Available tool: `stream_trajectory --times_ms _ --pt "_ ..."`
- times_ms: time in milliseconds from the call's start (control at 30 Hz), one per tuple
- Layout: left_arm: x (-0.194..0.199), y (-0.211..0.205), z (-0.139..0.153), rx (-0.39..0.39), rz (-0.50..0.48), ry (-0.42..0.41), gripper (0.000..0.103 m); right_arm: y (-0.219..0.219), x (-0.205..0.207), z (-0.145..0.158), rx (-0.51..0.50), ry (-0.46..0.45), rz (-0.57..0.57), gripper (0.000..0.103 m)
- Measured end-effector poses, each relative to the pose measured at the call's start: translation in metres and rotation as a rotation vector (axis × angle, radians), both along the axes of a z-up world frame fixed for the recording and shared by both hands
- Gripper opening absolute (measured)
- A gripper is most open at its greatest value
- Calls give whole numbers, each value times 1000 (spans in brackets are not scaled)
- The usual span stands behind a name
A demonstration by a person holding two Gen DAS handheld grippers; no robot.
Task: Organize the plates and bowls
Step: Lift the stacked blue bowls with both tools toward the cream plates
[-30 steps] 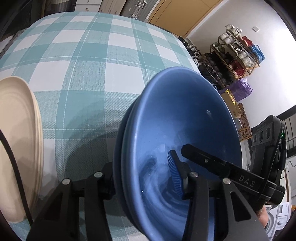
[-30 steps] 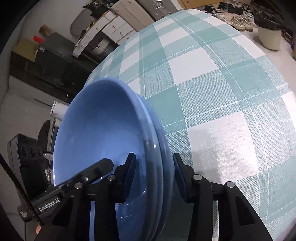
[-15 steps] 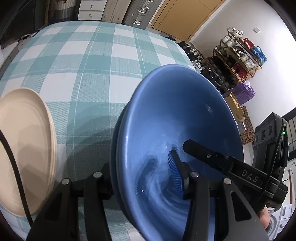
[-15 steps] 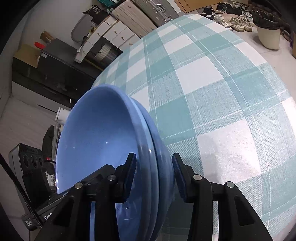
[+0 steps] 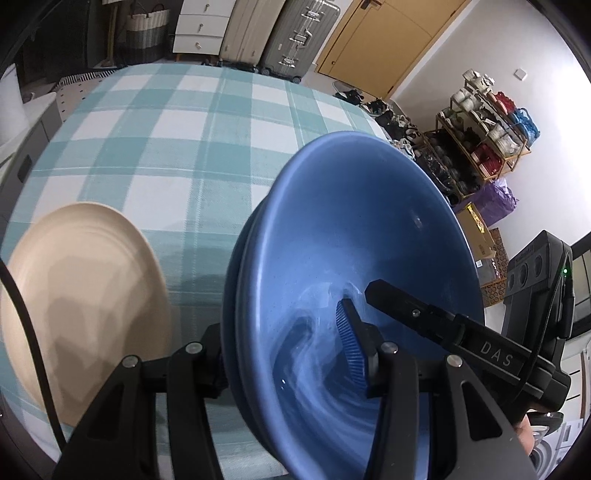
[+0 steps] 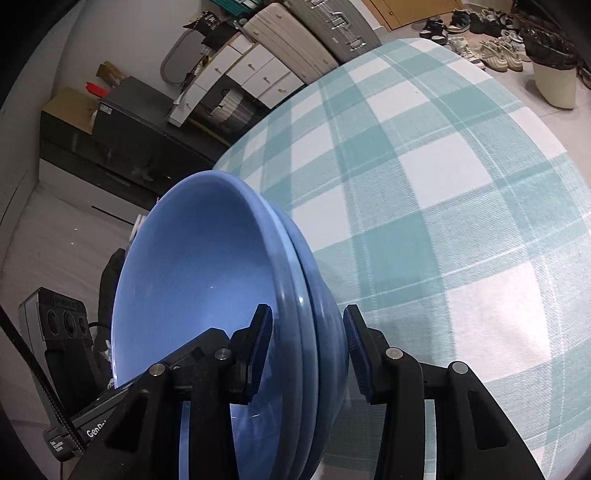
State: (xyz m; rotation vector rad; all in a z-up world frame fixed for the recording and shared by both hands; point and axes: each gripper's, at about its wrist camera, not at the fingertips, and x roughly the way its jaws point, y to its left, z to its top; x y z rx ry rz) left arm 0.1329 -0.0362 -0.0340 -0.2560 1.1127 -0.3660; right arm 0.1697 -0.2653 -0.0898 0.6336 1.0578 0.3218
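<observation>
A nested stack of blue bowls hangs tilted above the teal-and-white checked table, gripped from two opposite sides. My left gripper is shut on the near rim, with one blue-padded finger inside the bowl and the other under it. My right gripper is shut on the opposite rim of the bowl stack, one pad inside and one on the outer wall. The right gripper's finger reaches into the bowl in the left wrist view. A beige plate lies on the table to the left.
Suitcases and white drawers stand beyond the table's far edge. A shoe rack and boxes line the right wall. A dark cabinet is on the left, and a bin with shoes on the floor.
Both grippers have risen with the bowl stack, and the table now looks farther below. More of the beige plate and the far room has come into the left wrist view.
</observation>
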Motion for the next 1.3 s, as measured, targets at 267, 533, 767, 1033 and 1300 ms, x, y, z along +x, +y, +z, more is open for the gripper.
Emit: stream_trajectory --times_ms 267,533,767,1033,1300 --pt "-6 35 11 -16 55 -20 48 33 1 18 -14 -26 54 41" --pt "-14 71 8 -18 131 -20 51 77 4 16 -32 7 134 41" --pt "-23 103 8 -39 176 -45 51 111 3 22 -68 -1 177 41" --pt "-25 142 -4 -58 243 -22 51 156 13 15 -103 14 238 41" --pt "-29 174 -9 -57 309 -25 52 194 22 6 -111 31 307 41"
